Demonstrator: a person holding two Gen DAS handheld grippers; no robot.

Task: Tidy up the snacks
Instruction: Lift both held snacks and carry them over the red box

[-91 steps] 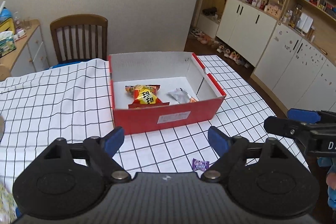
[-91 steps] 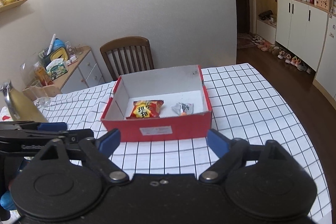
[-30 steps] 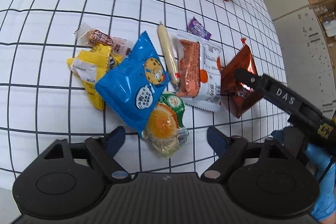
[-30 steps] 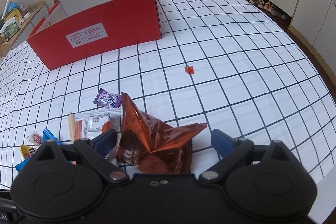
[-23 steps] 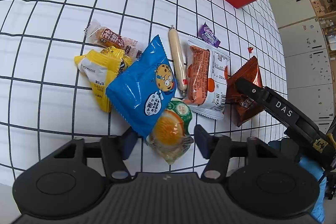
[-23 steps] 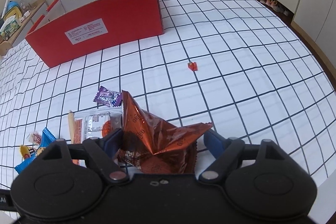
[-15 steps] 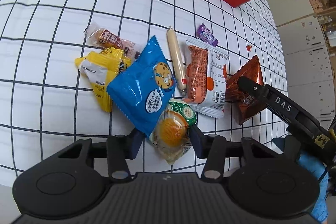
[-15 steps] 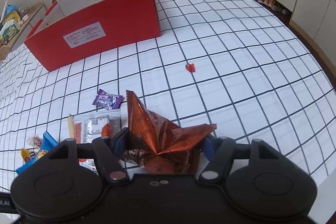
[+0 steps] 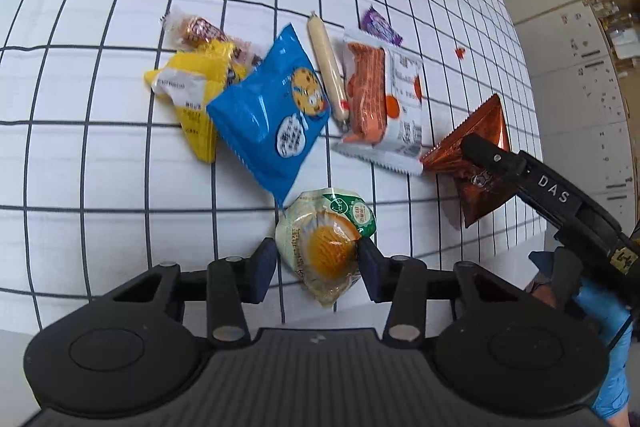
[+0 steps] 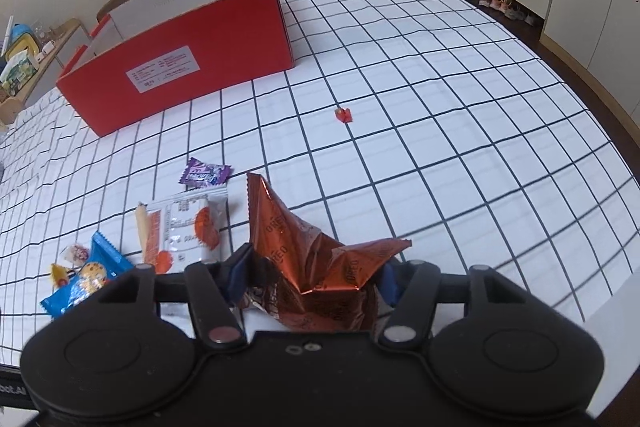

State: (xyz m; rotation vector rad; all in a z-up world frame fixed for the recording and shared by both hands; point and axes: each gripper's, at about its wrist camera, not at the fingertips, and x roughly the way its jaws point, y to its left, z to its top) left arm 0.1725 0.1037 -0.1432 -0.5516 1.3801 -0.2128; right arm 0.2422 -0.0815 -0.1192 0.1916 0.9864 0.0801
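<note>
On the checked tablecloth (image 9: 100, 131) both pairs of fingers, wide before, are closing — left gripper (image 9: 316, 263) pinching the egg-tart packet (image 9: 324, 247), right gripper (image 10: 312, 277) the copper packet (image 10: 316, 263).

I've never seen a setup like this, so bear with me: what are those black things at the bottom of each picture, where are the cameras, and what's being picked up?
No robot here: a person holds a two-finger gripper in each hand, with a camera on each looking along its fingers. In the left view, the left gripper is closing on a round pastry packet. In the right view, the right gripper is closing on a crumpled copper Oreo bag. On the checked tablecloth lie more snacks: a blue cookie bag, a yellow packet, a sausage stick, a white-and-orange packet and a purple candy. Beyond stands a red box.
</note>
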